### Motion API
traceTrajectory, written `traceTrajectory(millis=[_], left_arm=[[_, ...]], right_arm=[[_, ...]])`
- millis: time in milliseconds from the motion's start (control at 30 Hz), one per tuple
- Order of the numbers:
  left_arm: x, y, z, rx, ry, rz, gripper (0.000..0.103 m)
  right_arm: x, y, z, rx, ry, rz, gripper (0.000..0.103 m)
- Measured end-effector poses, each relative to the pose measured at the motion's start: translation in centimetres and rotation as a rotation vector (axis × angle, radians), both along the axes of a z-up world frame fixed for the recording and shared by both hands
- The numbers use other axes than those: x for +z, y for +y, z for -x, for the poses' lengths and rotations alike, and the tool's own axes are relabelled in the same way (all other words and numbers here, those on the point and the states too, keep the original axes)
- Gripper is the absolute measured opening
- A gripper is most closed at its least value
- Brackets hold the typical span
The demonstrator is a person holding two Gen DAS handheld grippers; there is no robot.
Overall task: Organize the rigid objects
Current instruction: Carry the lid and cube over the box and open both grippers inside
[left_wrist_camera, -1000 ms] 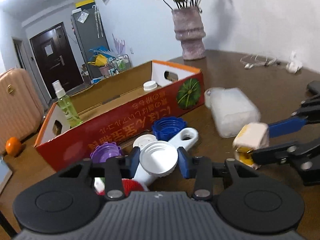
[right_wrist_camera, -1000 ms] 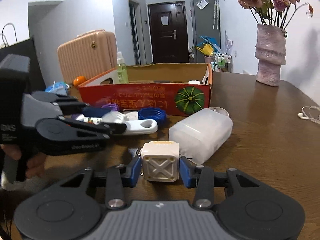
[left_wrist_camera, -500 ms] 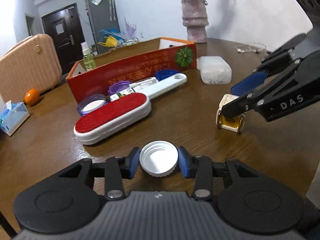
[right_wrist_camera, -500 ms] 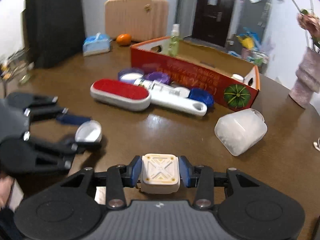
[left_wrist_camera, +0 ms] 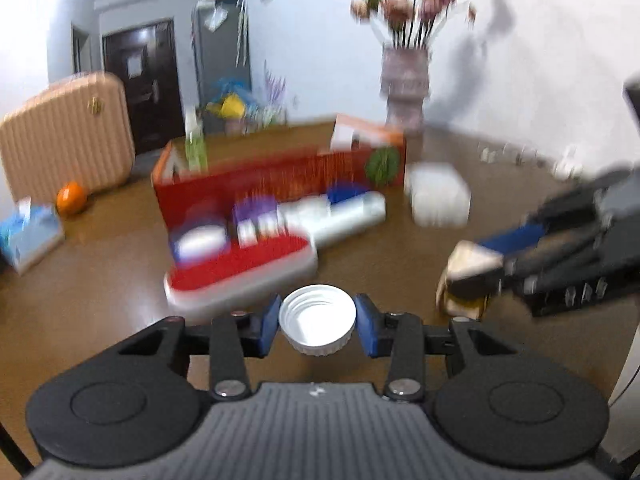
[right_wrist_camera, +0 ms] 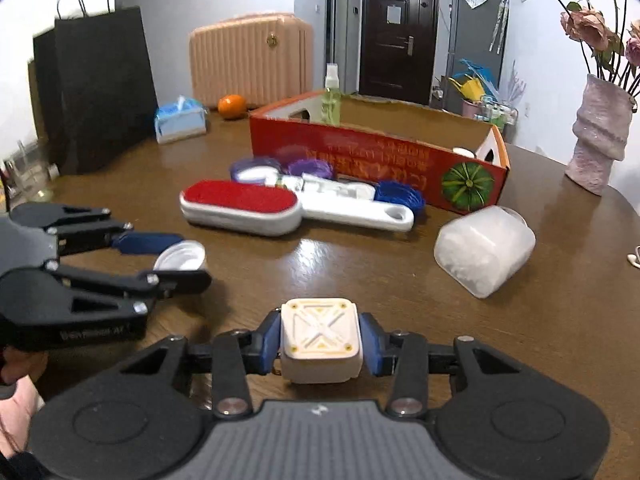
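The left gripper (left_wrist_camera: 317, 325) is clamped on a white bottle cap (left_wrist_camera: 317, 323), with the red lint brush (right_wrist_camera: 240, 207) just ahead of it. The right gripper (right_wrist_camera: 321, 344) is clamped on a cream square block (right_wrist_camera: 321, 340); the red cardboard box (right_wrist_camera: 376, 160) lies farther ahead.

1. red cardboard box (right_wrist_camera: 376, 160): a line of orange-yellow characters along its long red side, seen upside down; too blurred to read.
2. same box, right end of that side: a printed green pumpkin picture (right_wrist_camera: 466, 184), no wording with it.
3. left gripper (right_wrist_camera: 180, 254): a short line of pale lettering on the side of its black body, too soft to make out.
4. dark door (right_wrist_camera: 394, 14): a white sheet stuck on it, writing too small to read.
5. left wrist view: nothing legible, picture smeared.
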State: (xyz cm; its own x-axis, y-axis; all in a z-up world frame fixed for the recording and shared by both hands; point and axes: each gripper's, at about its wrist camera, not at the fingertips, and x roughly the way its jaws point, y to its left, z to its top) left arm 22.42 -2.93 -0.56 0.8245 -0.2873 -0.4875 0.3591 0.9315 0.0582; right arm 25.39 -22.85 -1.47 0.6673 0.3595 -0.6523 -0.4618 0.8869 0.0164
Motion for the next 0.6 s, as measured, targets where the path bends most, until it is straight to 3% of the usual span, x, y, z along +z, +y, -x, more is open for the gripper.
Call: traceTrajectory(millis=[167, 300, 367, 467, 533, 600], left_arm=[[6.0, 1.6, -7.6, -0.012, -0.055, 0.0, 0.041], [8.2, 0.7, -18.9, 0.015, -0.015, -0.012, 0.041], [8.2, -0.7, -24.9, 0.047, 0.043, -0.025, 0.041], [6.5, -3.1, -32.6, 0.142, 0.135, -0.112, 0.041], [4.8, -4.0, -36.2, 0.187, 0.182, -0.165, 0.041], [3.4, -4.2, -38.4, 0.208, 0.165, -0.178, 0.041]], right_arm=[[3.6, -0.6, -3.1, 0.031, -0.071, -0.016, 0.041], [6.8, -1.3, -12.2, -0.01, -0.1, -0.111, 0.041], [7.3, -1.2, -18.8, -0.078, -0.062, -0.157, 0.041], [6.6, -0.6, -28.8, -0.167, 0.038, -0.188, 0.041], [5.5, -0.3, -34.7, -0.256, 0.129, -0.208, 0.041], [4.2, 0.1, -38.8, -0.311, 0.194, -0.194, 0.041]])
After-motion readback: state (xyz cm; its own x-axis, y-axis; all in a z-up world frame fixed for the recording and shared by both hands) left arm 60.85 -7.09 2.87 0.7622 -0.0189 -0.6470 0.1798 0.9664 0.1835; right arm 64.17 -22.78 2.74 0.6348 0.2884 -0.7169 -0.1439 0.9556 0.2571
